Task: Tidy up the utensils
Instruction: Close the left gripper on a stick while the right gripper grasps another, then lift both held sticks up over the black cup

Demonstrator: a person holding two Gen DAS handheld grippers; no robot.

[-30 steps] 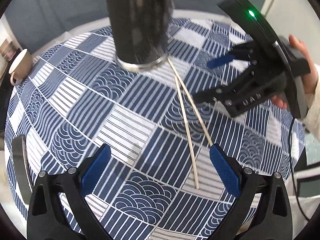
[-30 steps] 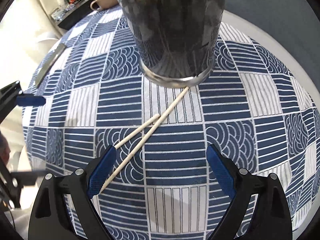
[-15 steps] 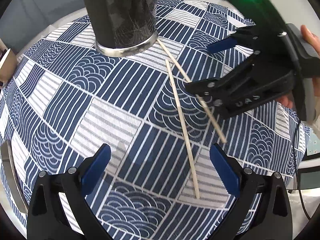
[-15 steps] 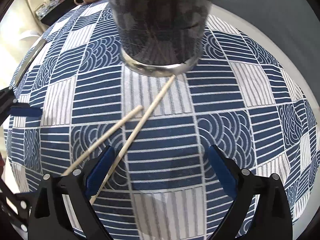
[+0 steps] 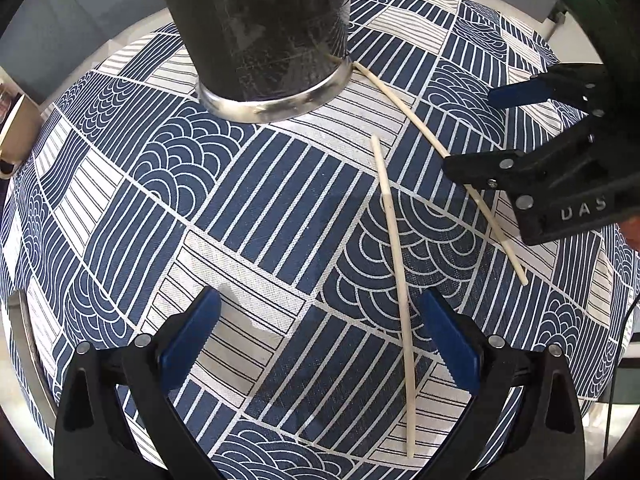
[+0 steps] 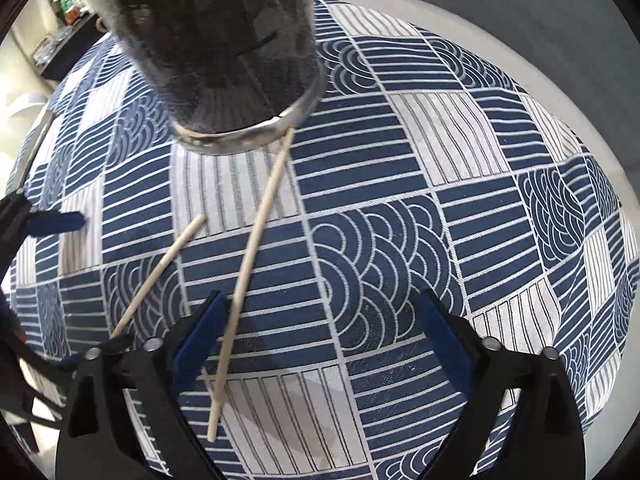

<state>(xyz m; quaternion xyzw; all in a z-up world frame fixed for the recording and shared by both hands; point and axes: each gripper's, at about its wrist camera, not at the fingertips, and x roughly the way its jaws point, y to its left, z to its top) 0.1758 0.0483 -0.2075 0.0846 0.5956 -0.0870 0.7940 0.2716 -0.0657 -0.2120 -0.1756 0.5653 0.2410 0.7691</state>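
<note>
Both grippers hang steeply over a round table covered by a blue and white patterned cloth (image 5: 248,216). On the left wrist view the left gripper (image 5: 320,332) stands wide, its blue pads apart and pressing on nothing; one pale chopstick (image 5: 394,280) lies flat on the cloth and runs down between its fingers, close to the right-hand pad but with a gap showing.

On its own view the right gripper (image 6: 324,336) is also wide, with its jaws closing. A second chopstick (image 6: 250,280) runs from the metal base ring of the dark mesh cup (image 6: 208,40) down the cloth and passes between the fingers, right beside the left-hand pad; I cannot tell whether pad and stick touch. The far pad is well clear of it.

The cup stands upright on the cloth, near the table's far edge. The second chopstick's far end touches or nearly touches its base ring, while the first chopstick's far end stops short of the cup. The two sticks lie near each other, spreading apart toward the grippers, and do not cross.

At the left edge of the left wrist view a pale mug (image 5: 16,132) is partly visible.
</note>
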